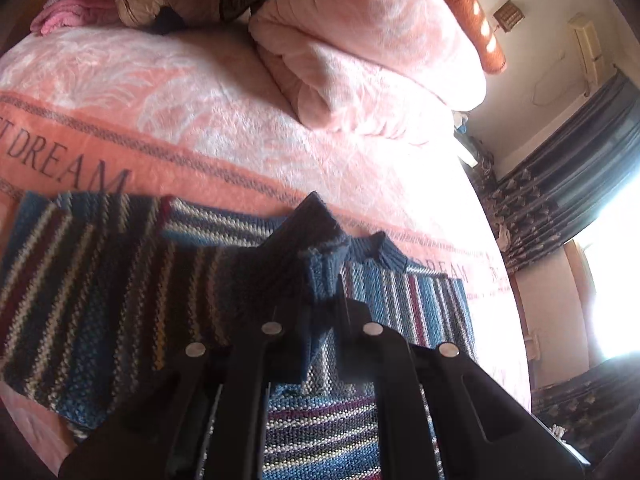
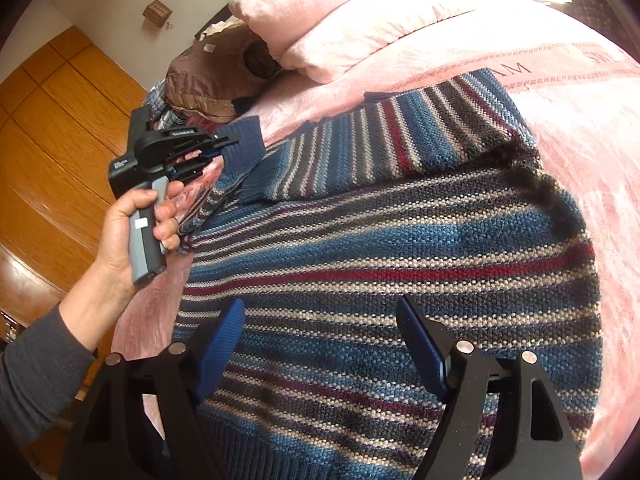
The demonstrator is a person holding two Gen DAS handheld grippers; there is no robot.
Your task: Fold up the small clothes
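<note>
- A striped knit sweater (image 2: pixel 400 264) in blue, grey, cream and red lies spread on a bed under a pink blanket (image 2: pixel 580 128) with woven lettering.
- In the right wrist view the right gripper (image 2: pixel 320 344) sits at the bottom of the frame over the sweater's body, its blue-padded jaws wide apart with nothing between them.
- In the left wrist view the left gripper (image 1: pixel 316 308) fills the lower centre, its jaws pinched on the sweater's dark blue ribbed cuff (image 1: pixel 320 236); the cloth stands up in a peak between the fingers.
- The right wrist view alone shows the person's hand (image 2: pixel 132 224) around the left gripper's grey handle at centre left, a grey sleeve (image 2: pixel 36 376) below it, and the sleeve of the sweater lifted across toward the body.
- Farther up lies a folded pink quilt (image 1: pixel 360 40), with a brown cushion (image 2: pixel 204 76) beside it.
- Wooden wardrobe panels (image 2: pixel 60 120) fill the right wrist view's left edge; the left wrist view alone shows dark curtains (image 1: pixel 580 168) and what seems a glaring window at far right.
</note>
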